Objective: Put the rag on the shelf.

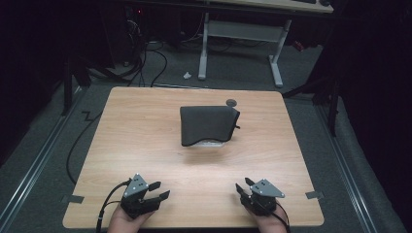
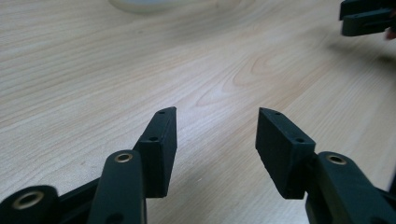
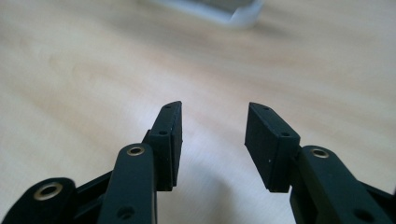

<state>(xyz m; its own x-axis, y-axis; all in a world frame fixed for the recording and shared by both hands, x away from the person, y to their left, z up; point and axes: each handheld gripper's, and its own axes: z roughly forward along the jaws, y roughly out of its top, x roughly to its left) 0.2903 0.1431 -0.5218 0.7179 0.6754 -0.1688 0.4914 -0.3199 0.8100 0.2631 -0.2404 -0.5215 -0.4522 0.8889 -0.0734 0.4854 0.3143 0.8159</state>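
A dark grey cloth (image 1: pixel 209 125) lies draped over a white object (image 1: pixel 210 142) in the middle of the wooden table (image 1: pixel 141 145). My left gripper (image 1: pixel 160 190) rests low near the front edge, left of centre, jaws open and nothing between them (image 2: pixel 215 112). My right gripper (image 1: pixel 244 184) sits near the front edge at the right, also open and empty (image 3: pixel 215 106). The white object's edge shows blurred at the top of the left gripper view (image 2: pixel 140 4) and of the right gripper view (image 3: pixel 224 11). The right gripper (image 2: pixel 366 16) appears at the left gripper view's upper right.
A small dark round disc (image 1: pixel 231 102) lies on the table just behind the cloth. Bare wood stretches between the grippers and the cloth. Beyond the table stand a white desk frame (image 1: pixel 240 43) and cables on the grey floor (image 1: pixel 145 63).
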